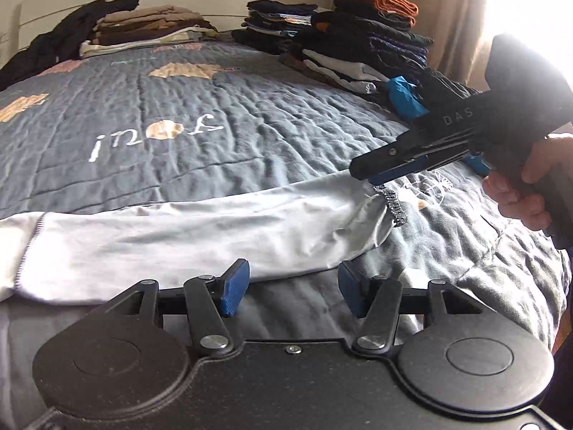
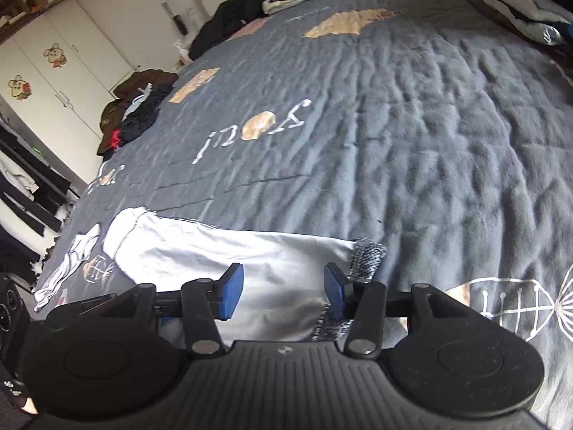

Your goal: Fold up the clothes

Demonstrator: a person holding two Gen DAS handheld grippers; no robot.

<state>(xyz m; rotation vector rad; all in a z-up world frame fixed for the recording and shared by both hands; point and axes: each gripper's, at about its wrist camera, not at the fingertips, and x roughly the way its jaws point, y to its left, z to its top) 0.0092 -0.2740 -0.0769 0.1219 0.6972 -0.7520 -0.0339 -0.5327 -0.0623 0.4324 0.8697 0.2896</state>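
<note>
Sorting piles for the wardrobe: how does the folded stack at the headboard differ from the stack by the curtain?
The headboard stack is mostly brown and beige; the curtain-side stack is mostly black and navy, topped with an orange piece. The headboard stack is lower, the curtain-side one taller. Both sit folded on the grey quilt.

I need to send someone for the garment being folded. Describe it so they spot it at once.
Start at the grey quilted bedspread covering the bed. Along its near edge lies a long pale grey garment, stretched flat. Unlike the folded stacks at the far side, it lies alone and ends in a speckled knit band.
</note>
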